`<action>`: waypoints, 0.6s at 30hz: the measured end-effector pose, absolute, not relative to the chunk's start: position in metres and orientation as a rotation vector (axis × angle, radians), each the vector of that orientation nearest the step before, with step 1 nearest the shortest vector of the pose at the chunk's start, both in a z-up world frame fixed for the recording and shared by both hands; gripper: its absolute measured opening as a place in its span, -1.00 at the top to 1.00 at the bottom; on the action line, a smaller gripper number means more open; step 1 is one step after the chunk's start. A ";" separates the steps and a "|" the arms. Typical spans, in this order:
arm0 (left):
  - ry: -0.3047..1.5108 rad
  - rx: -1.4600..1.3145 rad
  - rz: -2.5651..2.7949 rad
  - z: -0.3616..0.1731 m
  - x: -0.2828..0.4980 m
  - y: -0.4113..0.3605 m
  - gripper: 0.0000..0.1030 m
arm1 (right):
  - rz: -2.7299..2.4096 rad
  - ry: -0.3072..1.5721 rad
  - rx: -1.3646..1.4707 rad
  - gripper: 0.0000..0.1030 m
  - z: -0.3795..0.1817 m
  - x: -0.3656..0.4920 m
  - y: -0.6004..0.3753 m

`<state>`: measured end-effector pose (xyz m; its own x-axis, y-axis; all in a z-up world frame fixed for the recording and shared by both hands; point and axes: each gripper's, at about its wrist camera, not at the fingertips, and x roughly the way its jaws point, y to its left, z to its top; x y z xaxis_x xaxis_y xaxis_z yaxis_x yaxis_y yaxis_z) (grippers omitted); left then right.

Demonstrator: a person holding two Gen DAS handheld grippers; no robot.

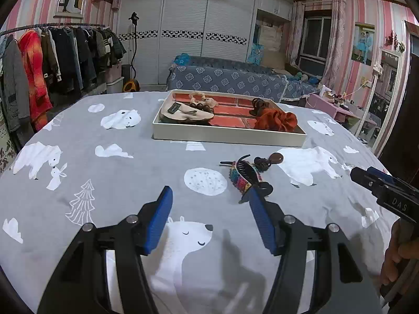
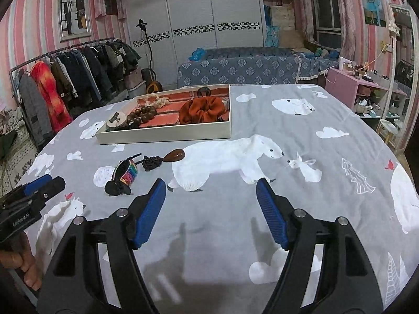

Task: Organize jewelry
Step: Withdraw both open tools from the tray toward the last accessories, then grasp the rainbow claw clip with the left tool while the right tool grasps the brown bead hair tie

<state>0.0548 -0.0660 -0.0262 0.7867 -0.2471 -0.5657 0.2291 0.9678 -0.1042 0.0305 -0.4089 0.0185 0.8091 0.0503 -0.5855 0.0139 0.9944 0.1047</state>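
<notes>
In the left wrist view, the left tongs fill the bottom of the frame, their blue pads standing well apart with nothing between them, above the grey bed cover printed with white polar bears. The tip of the right-hand pad overlaps the near end of a black hair claw in the picture; whether it touches cannot be told. At the right edge of that frame the right tongs reach in from the side, with a hand below them.

In the right wrist view, the right tongs occupy the lower middle, also spread wide and empty over the bed cover. The left tongs enter at the left edge.

Just beyond the tongs, left of centre in the right wrist view, lies a small cluster: the black hair claw resting against a rainbow knitted band, then a dark knotted cord joined to a brown oval pendant.

Farther back sits a shallow white tray with a red brick-pattern floor. It holds an orange scrunchie, a bracelet of dark wooden beads, a beige pouch, a pale scrunchie and a brown claw clip.

Behind the bed stand a clothes rack, upper left, and white wardrobe doors.
</notes>
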 end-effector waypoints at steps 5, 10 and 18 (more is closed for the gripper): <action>0.618 -0.025 -0.261 -0.027 0.056 -0.068 -0.16 | 0.023 0.631 0.106 -0.38 0.019 0.032 -0.409; 0.625 -0.027 -0.272 -0.028 0.062 -0.072 -0.16 | 0.022 0.630 0.105 -0.39 0.019 0.033 -0.410; 0.639 -0.015 -0.285 -0.029 0.073 -0.077 -0.16 | 0.023 0.636 0.106 -0.39 0.019 0.037 -0.412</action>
<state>0.0727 -0.0767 -0.0287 0.7650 -0.2673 -0.5859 0.2582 0.9608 -0.1012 0.0367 -0.4118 0.0189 0.8046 0.0535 -0.5914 0.0113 0.9944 0.1054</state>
